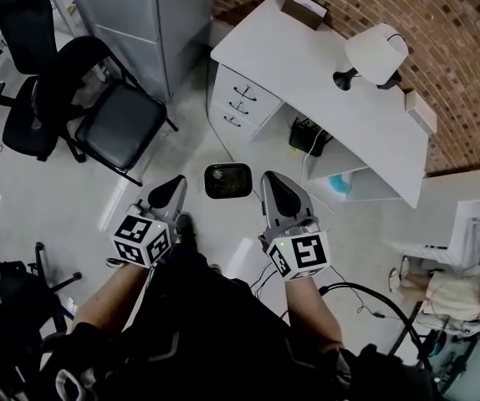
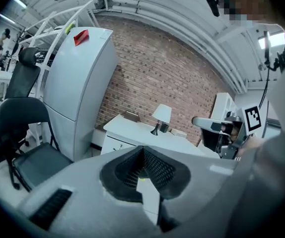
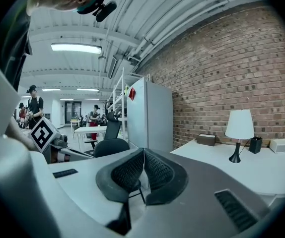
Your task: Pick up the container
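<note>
Two grippers are held out low in front of the person, side by side, and both are pointed forward over the floor [image 1: 56, 190]. The left gripper [image 1: 168, 193] is shut tight, its dark jaws pressed together with nothing between them. The right gripper [image 1: 275, 192] is closed the same way, and nothing is held in it either. They are most likely kept shut because no grab has been started yet. The container [image 1: 227, 180] is set down on the floor, not on the counter [image 1: 307, 65]. It is seen between the tips of the two grippers and a little ahead of them, and it is touched by neither. It is near the white drawers [image 1: 242, 103] under the counter, with bare floor all around it, so it can probably be reached from either side. In the two gripper views the room is looked at straight across, and a chair [image 1: 119, 124], a tall grey cabinet [image 1: 131, 15], a brick wall [image 1: 441, 23] and a lamp [image 1: 376, 54] are shown, but the container is not. So the jaws are probably not aimed down at it yet. The container is small and dark, almost black, with a square shape and rounded corners. It looks low and flat. Something pale with a bit of green can be made out inside it, but what that is cannot be told. One pair of jaws will likely have to be opened and lowered over its edge before it can be lifted.
</note>
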`<state>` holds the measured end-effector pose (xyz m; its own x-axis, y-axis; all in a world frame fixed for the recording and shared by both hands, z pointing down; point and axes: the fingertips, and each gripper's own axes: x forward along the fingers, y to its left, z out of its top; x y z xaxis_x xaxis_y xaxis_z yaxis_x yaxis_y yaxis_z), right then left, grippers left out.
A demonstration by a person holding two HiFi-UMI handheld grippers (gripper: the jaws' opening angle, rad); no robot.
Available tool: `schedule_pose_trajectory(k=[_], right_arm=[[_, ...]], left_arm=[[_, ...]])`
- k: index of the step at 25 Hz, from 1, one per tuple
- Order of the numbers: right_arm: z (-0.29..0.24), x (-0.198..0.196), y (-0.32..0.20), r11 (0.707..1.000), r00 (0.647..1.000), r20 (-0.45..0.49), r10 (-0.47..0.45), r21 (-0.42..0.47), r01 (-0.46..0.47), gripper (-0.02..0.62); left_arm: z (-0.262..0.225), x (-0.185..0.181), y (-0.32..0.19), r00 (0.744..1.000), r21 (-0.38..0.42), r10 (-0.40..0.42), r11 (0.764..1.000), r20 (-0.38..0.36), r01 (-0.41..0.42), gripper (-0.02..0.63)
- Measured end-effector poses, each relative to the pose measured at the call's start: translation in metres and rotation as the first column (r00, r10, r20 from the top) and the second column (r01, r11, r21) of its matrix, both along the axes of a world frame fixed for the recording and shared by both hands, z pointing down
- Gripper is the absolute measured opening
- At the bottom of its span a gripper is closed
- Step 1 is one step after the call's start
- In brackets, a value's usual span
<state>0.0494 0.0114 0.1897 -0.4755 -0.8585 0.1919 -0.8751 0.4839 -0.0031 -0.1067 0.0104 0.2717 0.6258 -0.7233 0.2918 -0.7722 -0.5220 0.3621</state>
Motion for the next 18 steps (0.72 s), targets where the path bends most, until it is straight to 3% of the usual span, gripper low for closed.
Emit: schedule_pose_trajectory(k=[10,13,18], right_arm=[[0.049,-0.025,-0.050,0.996,0.999,-0.014,-0.031,-0.089,0.030,0.009],[0.073,-0.019,-0.059,0.993,0.999,-0.013,-0.039,-0.110,0.037,0.009],[0.117,-0.008,-0.076,0.982,0.996,0.041,-0.078,-0.167,0.084,0.009]], left_arm=[[0.069,-0.018,-0.054,0.997,-0.149,-0.022,0.989,-0.068,0.012,0.011],[0.105,-0.013,-0.064,0.996,-0.209,-0.037,0.978,-0.086,0.018,0.011],[0.147,0.009,-0.079,0.997,-0.253,-0.054,0.967,-0.055,0.039,0.011]])
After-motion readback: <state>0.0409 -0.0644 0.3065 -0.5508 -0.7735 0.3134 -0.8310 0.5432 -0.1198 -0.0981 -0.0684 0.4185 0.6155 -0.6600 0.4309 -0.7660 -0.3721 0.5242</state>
